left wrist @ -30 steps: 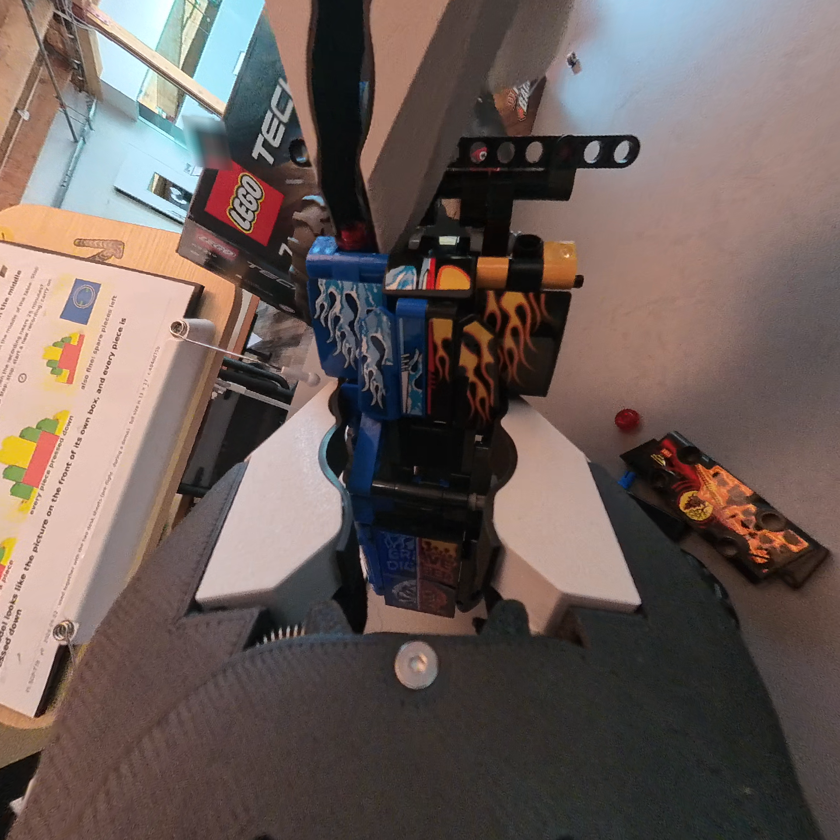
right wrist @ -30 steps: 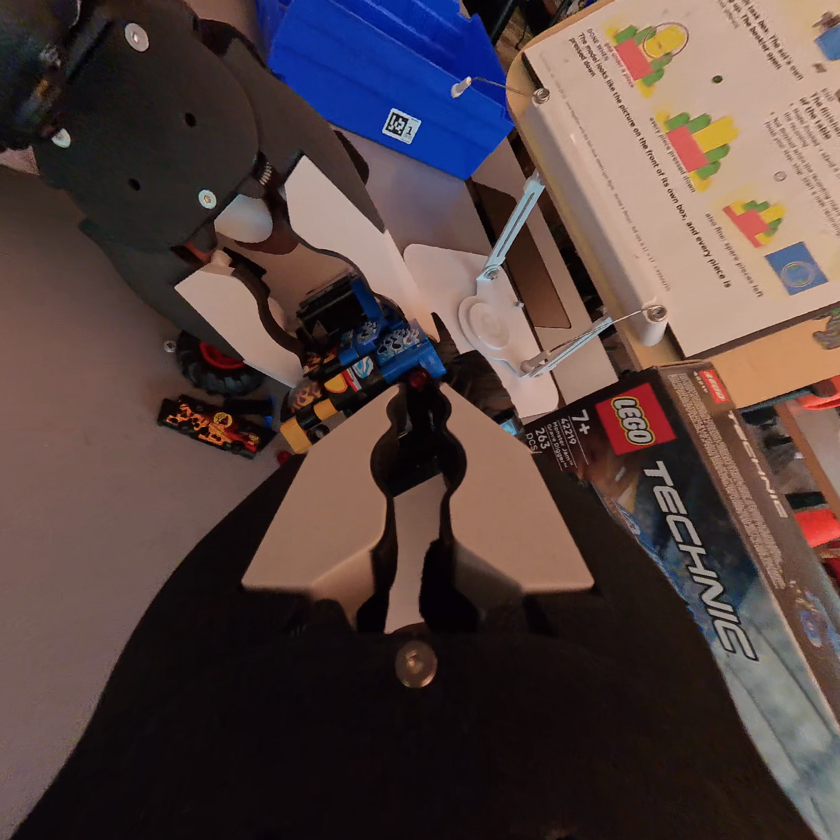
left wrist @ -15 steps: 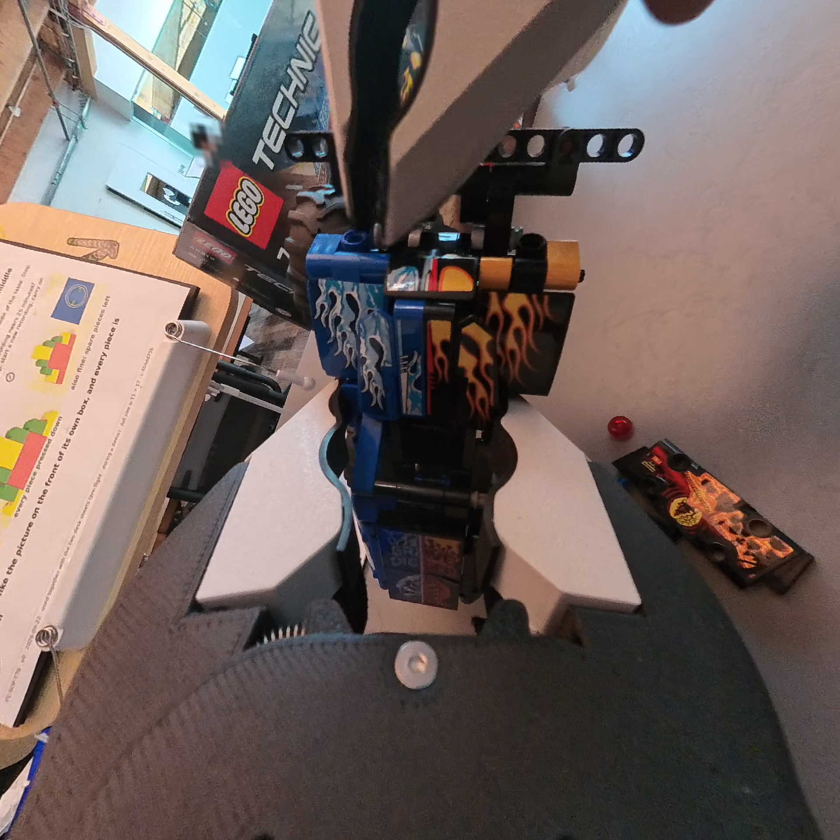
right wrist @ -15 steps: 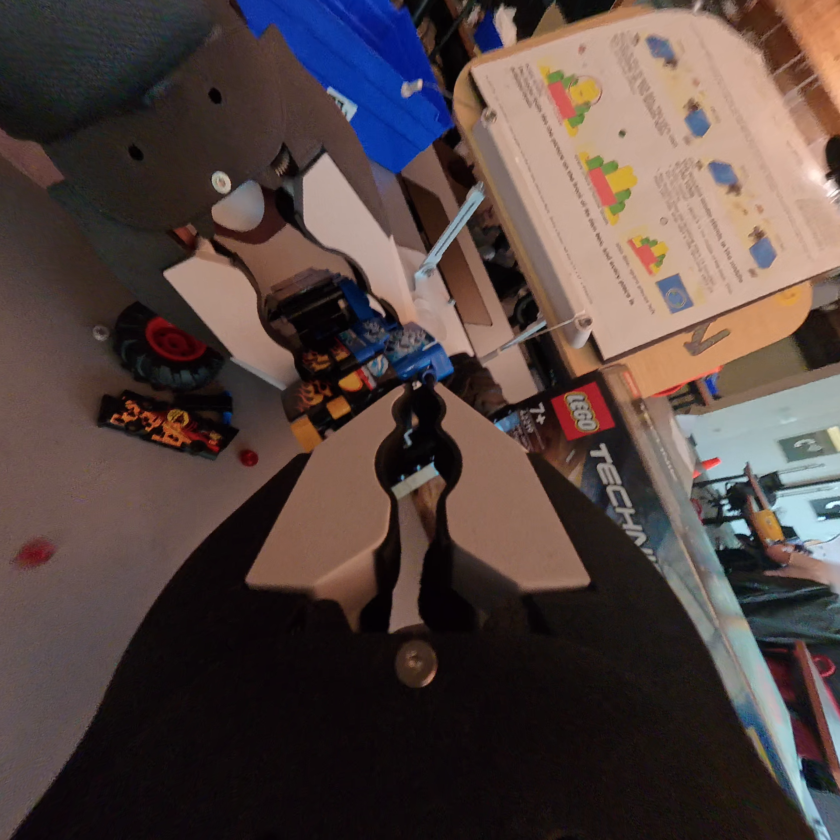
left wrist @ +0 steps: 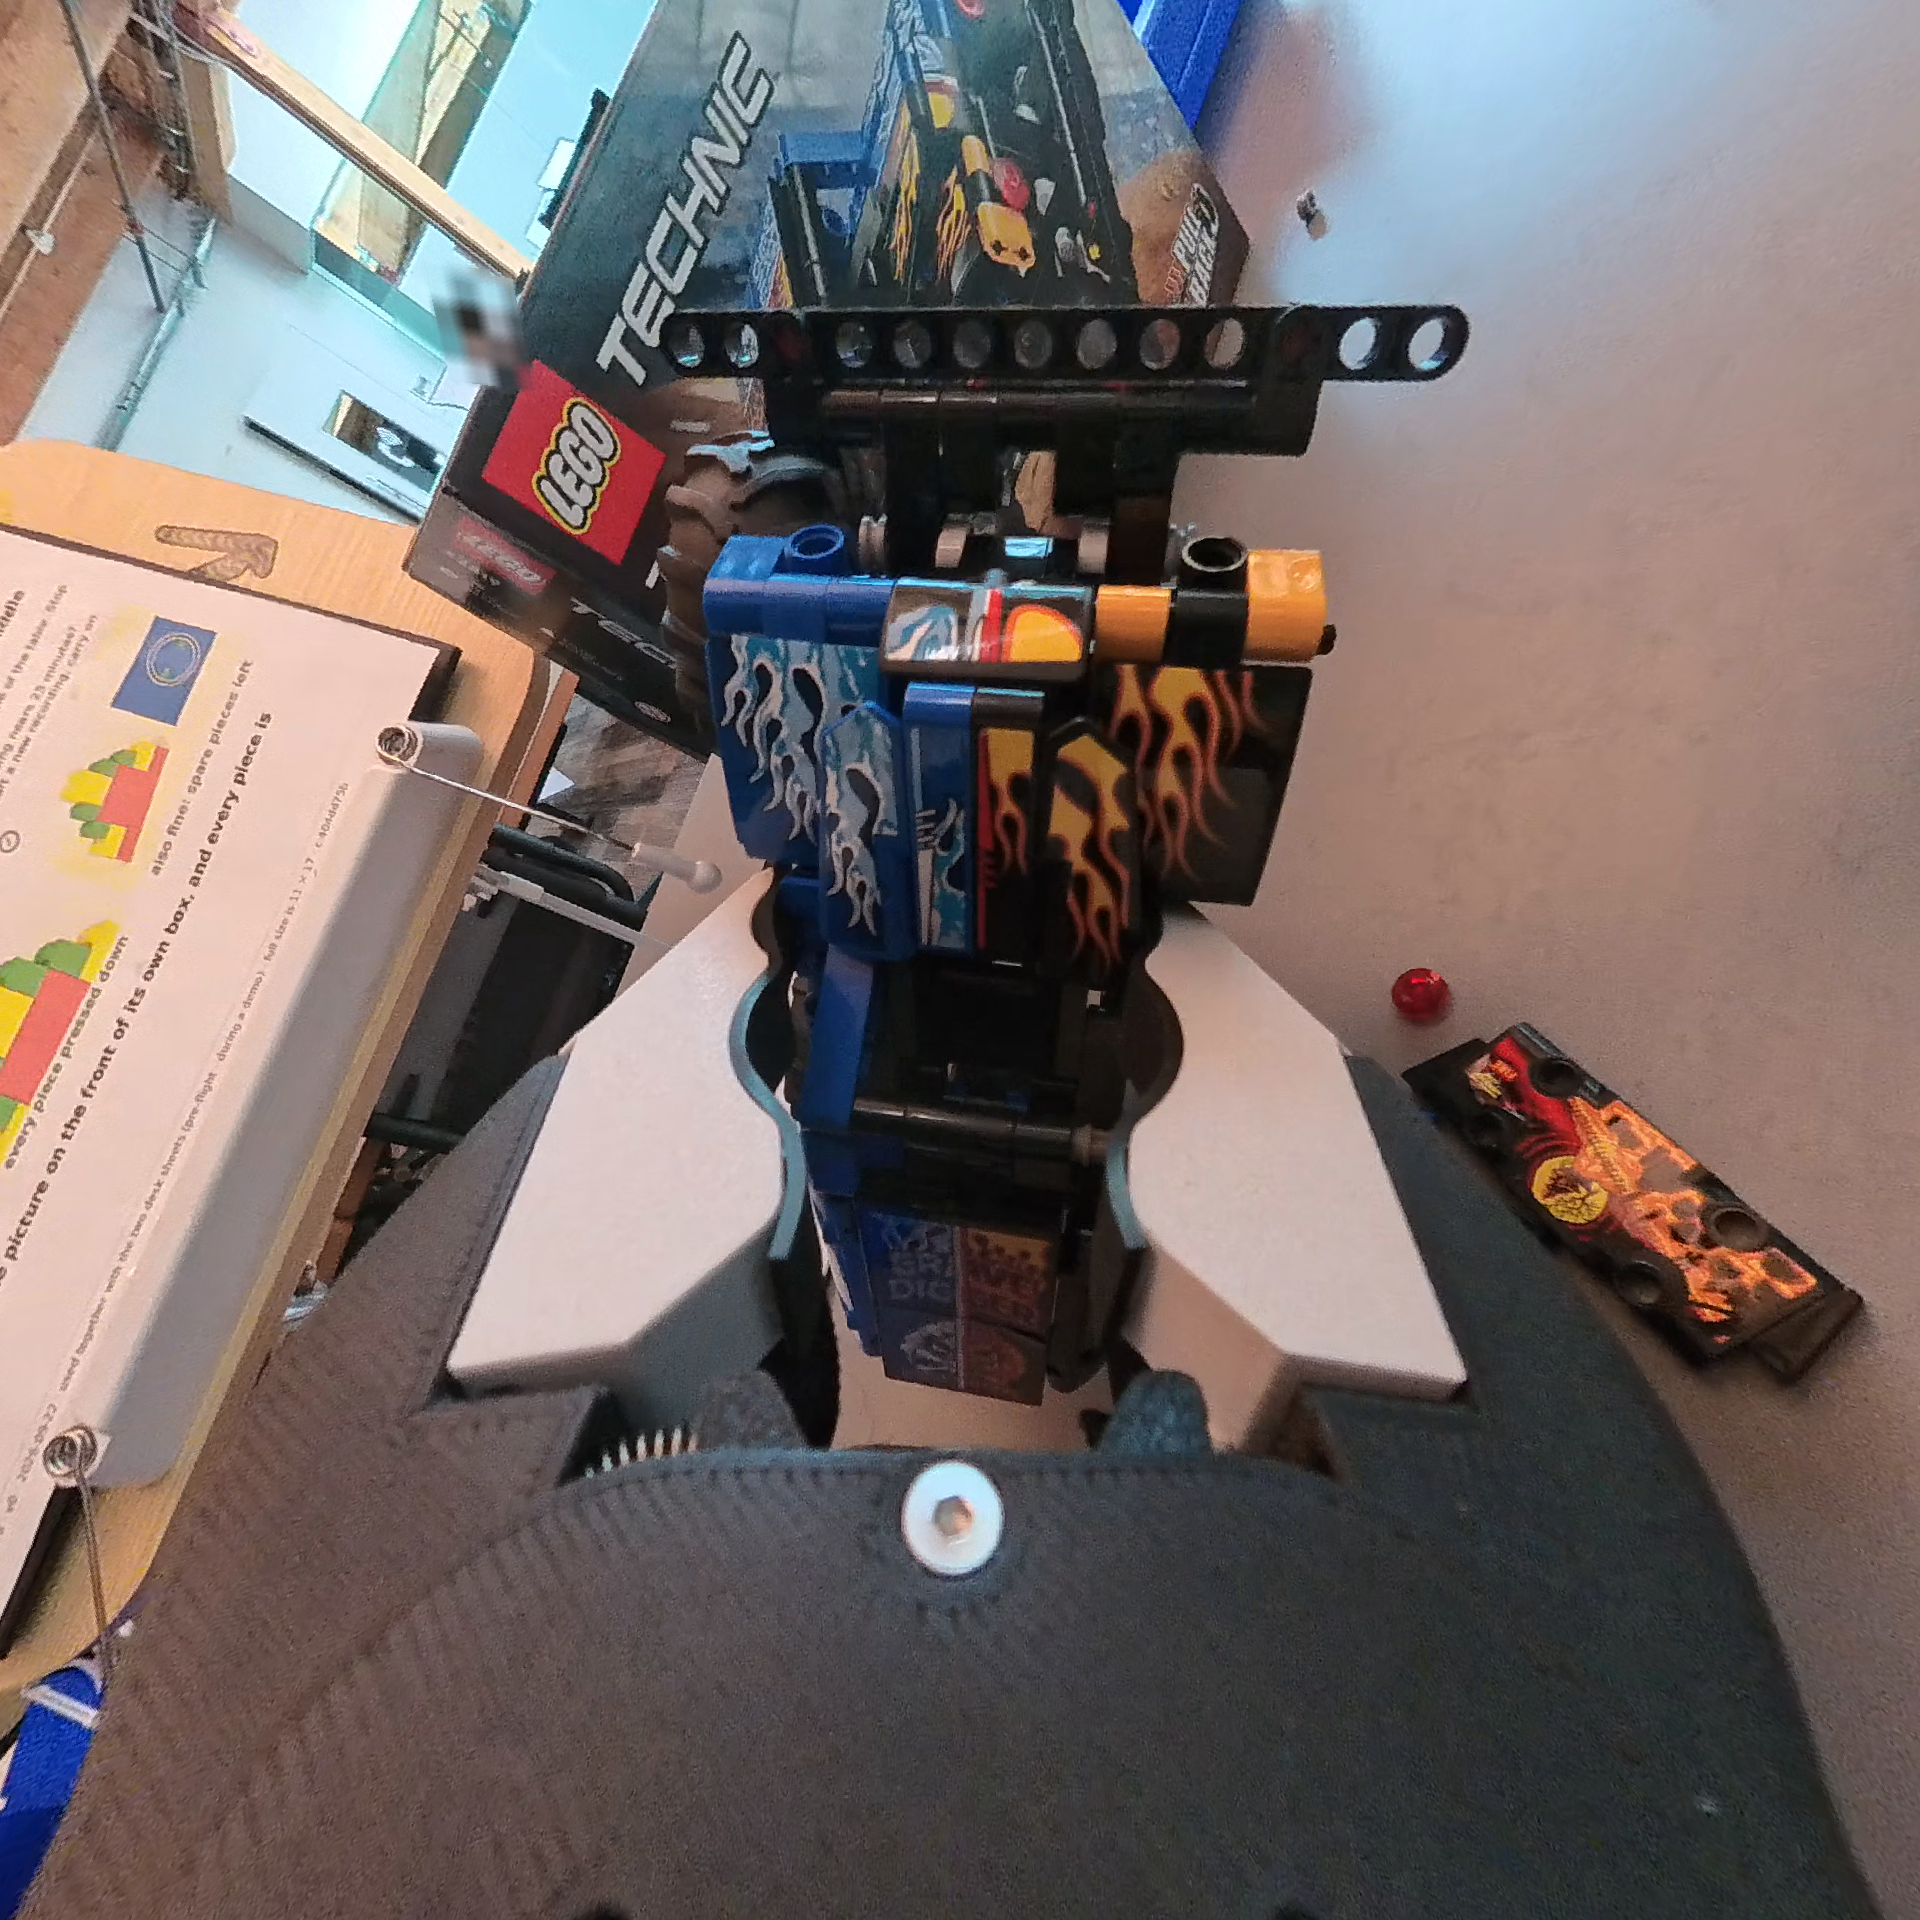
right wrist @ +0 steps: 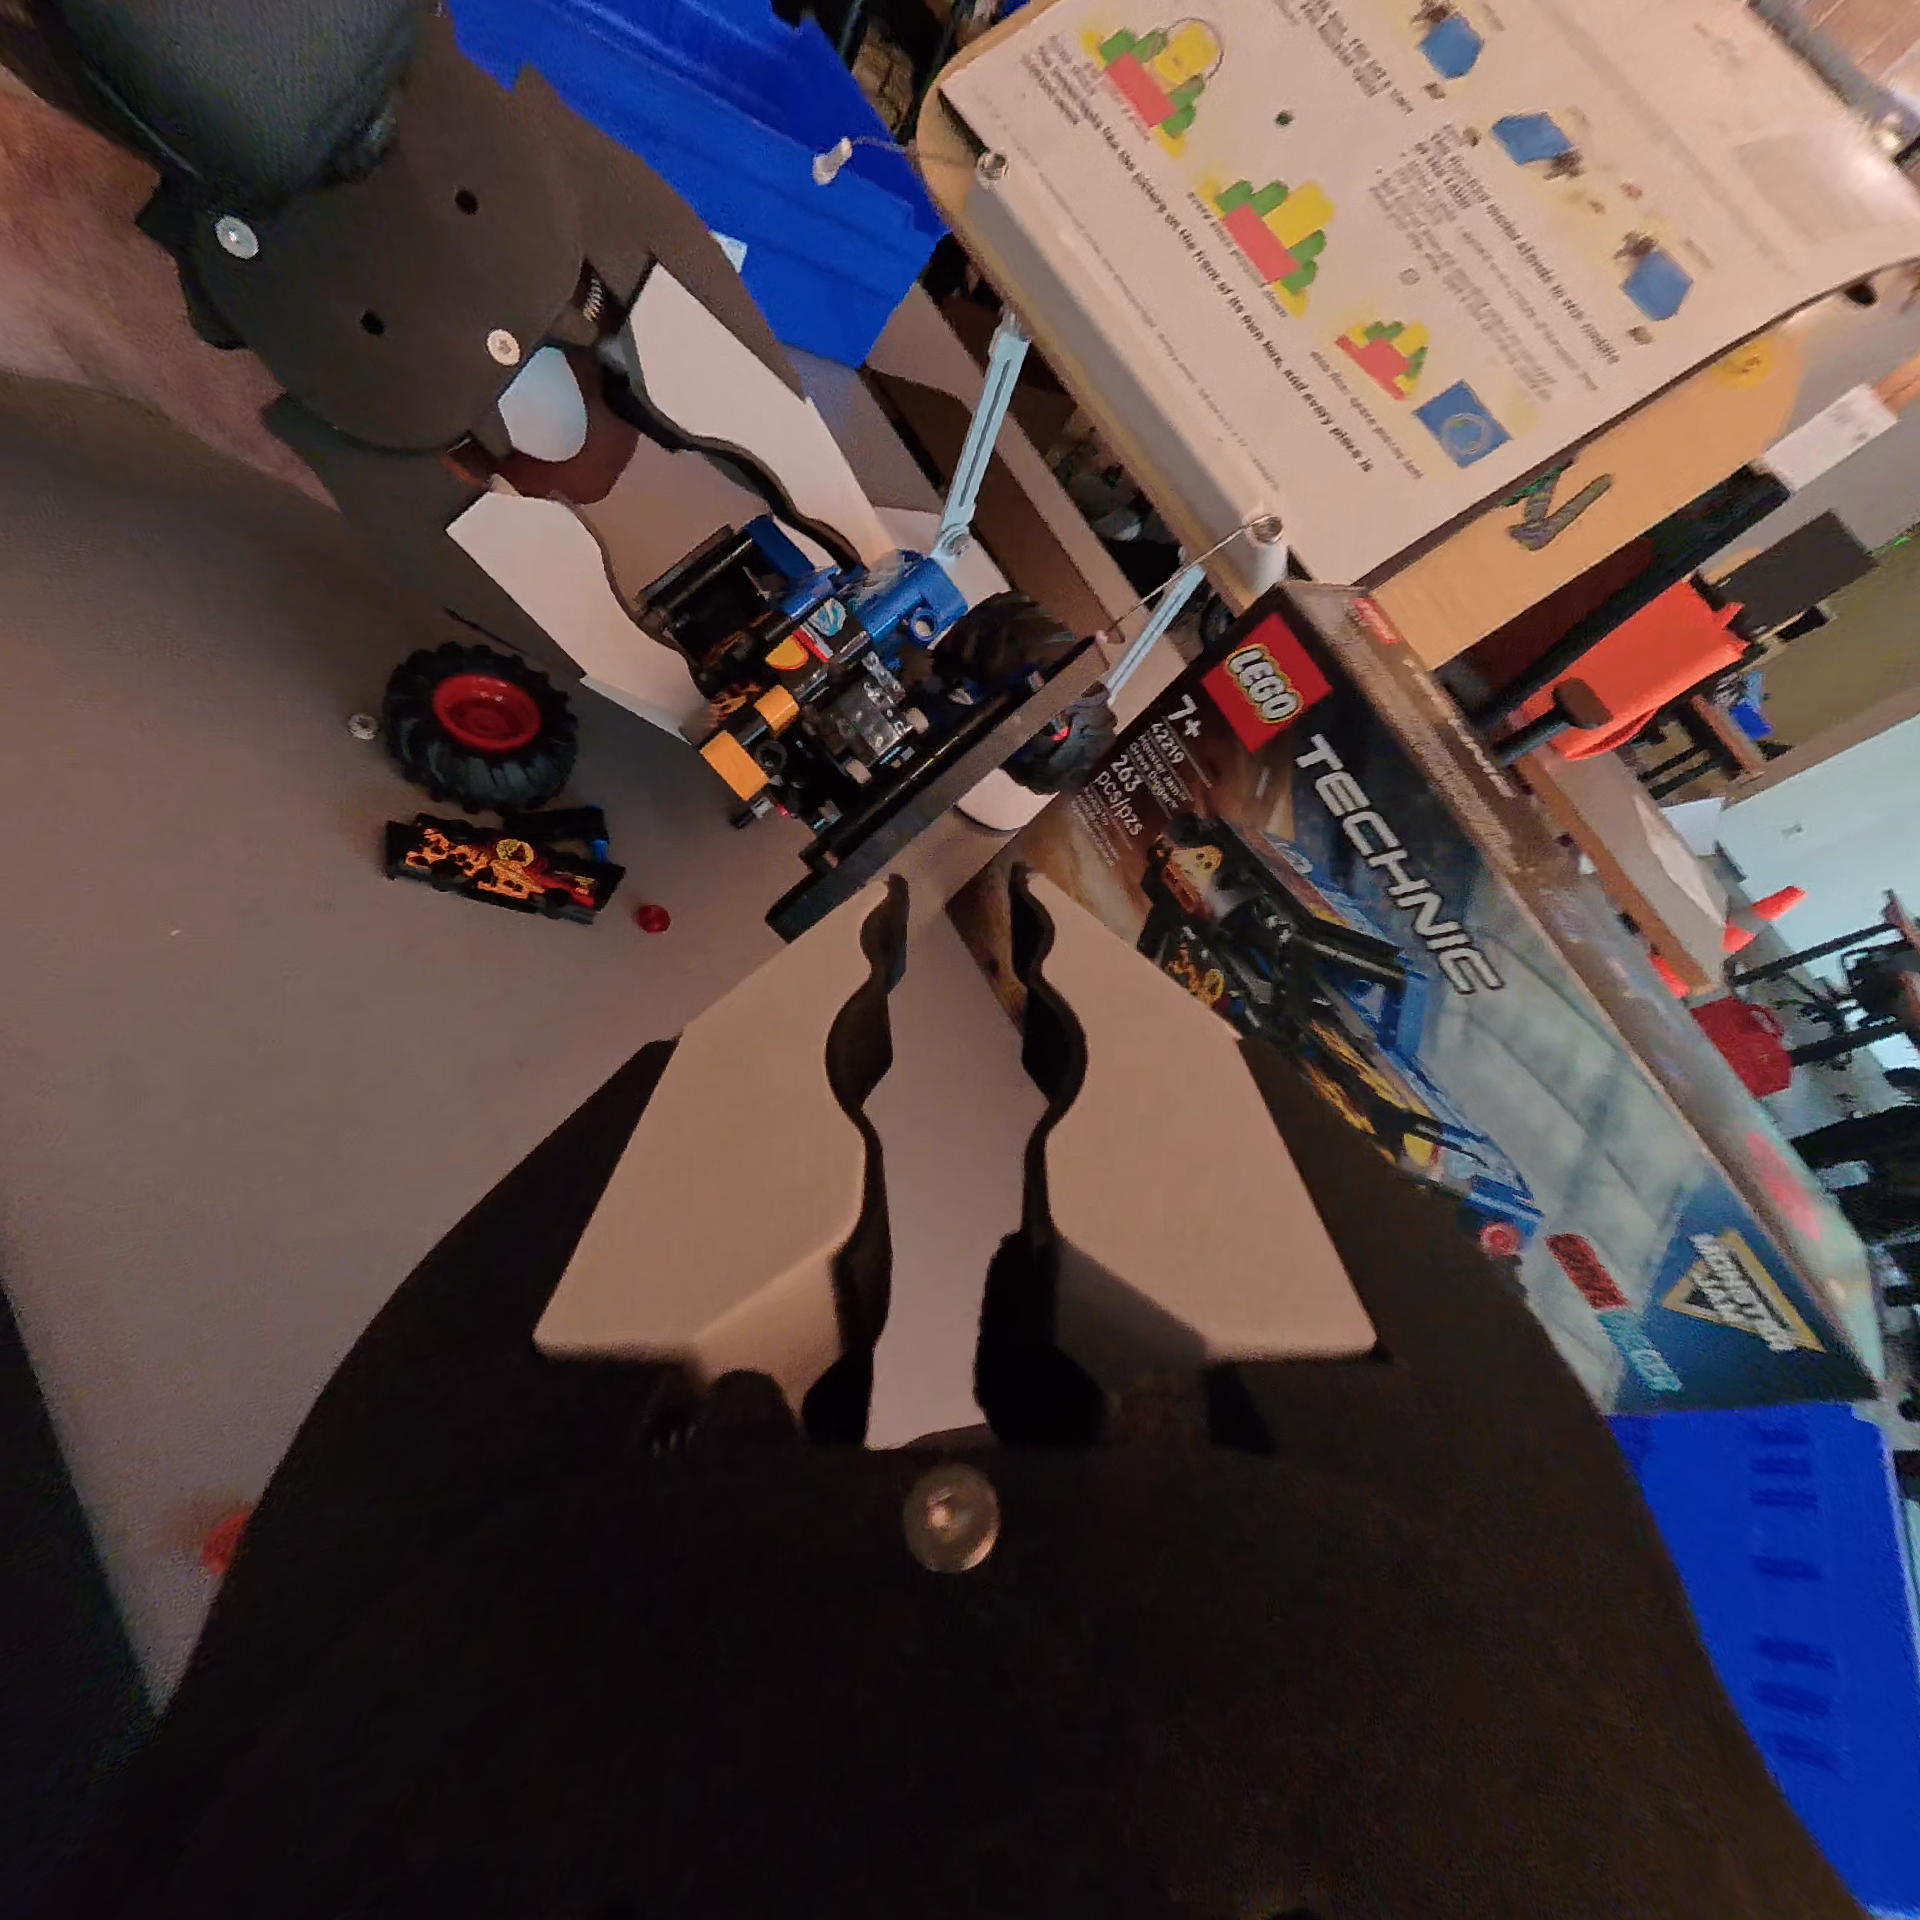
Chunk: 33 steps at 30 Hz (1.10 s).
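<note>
My left gripper [left wrist: 977, 904] is shut on a brick-built toy truck body [left wrist: 997, 790], blue on one half and black on the other, with flame stickers. A long black holed beam [left wrist: 1060, 343] crosses its far end. A tyre [left wrist: 727, 499] shows behind its blue side. In the right wrist view the left gripper [right wrist: 665, 582] holds the truck [right wrist: 810, 686] just above the grey table. My right gripper [right wrist: 961, 894] is open and empty, with its fingertips just short of the truck's black beam [right wrist: 935, 790].
On the table lie a loose black wheel with a red hub [right wrist: 480, 724], a flame-printed panel [right wrist: 499, 857] [left wrist: 1631, 1195] and a small red stud [right wrist: 651, 916] [left wrist: 1419, 992]. The set's box [right wrist: 1351, 883] [left wrist: 727, 208] lies beside the truck. Behind are an instruction board [left wrist: 156, 935] and blue bins [right wrist: 707, 135]. Across from one pair of fingers to the other is roughly 12 cm. Measured from the fingertips, the small red stud [left wrist: 1419, 992] is 8 cm or so from the left gripper and 15 cm from the right.
My right gripper has pulled back from the truck's blue corner and its fingers have parted. It has left the left wrist view. The left gripper still holds the truck.
</note>
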{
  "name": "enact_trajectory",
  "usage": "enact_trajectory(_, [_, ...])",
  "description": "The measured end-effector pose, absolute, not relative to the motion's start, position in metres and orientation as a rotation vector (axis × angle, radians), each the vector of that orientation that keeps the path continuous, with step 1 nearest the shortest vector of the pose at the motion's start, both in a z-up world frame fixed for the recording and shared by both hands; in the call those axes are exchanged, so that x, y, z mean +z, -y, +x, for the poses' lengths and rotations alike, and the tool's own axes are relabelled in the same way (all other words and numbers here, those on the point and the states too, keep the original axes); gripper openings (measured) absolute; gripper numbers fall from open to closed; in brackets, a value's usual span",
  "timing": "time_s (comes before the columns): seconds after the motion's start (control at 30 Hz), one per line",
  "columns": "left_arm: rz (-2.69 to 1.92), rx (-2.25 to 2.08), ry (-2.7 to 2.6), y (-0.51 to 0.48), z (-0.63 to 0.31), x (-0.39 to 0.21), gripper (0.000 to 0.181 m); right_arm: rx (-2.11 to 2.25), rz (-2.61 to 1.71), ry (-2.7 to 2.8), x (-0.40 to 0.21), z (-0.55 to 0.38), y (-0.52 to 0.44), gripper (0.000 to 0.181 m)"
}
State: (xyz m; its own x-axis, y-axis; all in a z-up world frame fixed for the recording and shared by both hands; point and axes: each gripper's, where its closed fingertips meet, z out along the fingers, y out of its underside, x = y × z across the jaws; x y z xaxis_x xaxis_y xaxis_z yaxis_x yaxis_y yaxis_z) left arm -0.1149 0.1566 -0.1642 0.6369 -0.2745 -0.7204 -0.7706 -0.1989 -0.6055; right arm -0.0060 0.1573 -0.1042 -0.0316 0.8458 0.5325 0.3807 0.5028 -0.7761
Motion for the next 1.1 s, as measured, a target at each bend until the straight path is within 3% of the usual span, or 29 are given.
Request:
enact_trajectory(0.1, [-1.778, 0.517, -0.824, -0.157, -0.112, -0.163, 0.059, 0.524, -1.007, 1.652, -0.102, -0.003, -0.143, 0.029])
enact_trajectory(0.3, [-1.835, 0.368, -0.769, -0.156, -0.100, -0.163, 0.058, 0.247, -0.702, 1.681, -0.117, -0.039, -0.105, 0.030])
enact_trajectory(0.37, [-1.858, 0.309, -0.737, -0.155, -0.098, -0.164, 0.058, 0.148, -0.668, 1.650, -0.121, -0.053, -0.111, 0.028])
enact_trajectory(0.5, [-1.915, 0.162, -0.618, -0.155, -0.107, -0.166, 0.058, 0.066, -0.569, 1.640, -0.124, -0.064, -0.110, 0.007])
enact_trajectory(0.73, [-1.931, 0.107, -0.589, -0.154, -0.107, -0.165, 0.058, 0.097, -0.619, 1.665, -0.116, -0.059, -0.119, 0.017])
enact_trajectory(1.1, [-1.927, 0.036, -0.544, -0.155, -0.108, -0.164, 0.058, -0.082, -0.505, 1.562, -0.113, -0.071, -0.122, 0.005])
